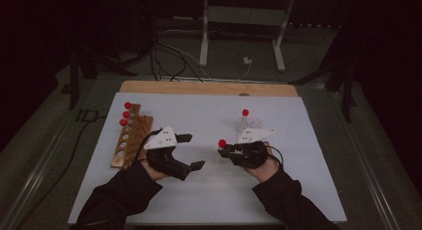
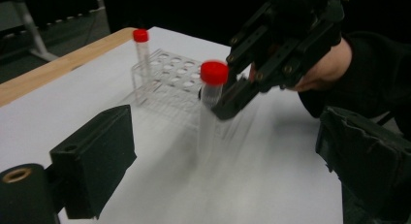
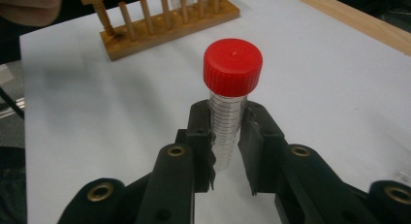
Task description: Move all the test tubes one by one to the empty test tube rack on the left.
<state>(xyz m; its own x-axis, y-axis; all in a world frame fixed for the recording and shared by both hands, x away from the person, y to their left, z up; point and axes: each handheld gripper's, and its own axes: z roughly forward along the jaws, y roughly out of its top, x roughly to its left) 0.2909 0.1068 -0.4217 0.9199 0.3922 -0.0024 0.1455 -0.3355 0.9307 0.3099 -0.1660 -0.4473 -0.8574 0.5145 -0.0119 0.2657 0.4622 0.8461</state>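
Tube, red-capped and upright, is being gripped just under its cap by the right hand-held gripper above the white desk, while the released left hand-held gripper is waiting just beside it, jaws facing it.

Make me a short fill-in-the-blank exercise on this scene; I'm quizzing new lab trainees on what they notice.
1. The right gripper is shut on a clear plastic tube with a ____ screw cap.
2. The brown wooden tube rack on the white table mat holds ____ red-capped tubes.
3. The left gripper has its jaws ____ with nothing between them.
4. One red-capped tube stands in the ____ plastic rack.

Missing words: red; three; open; clear
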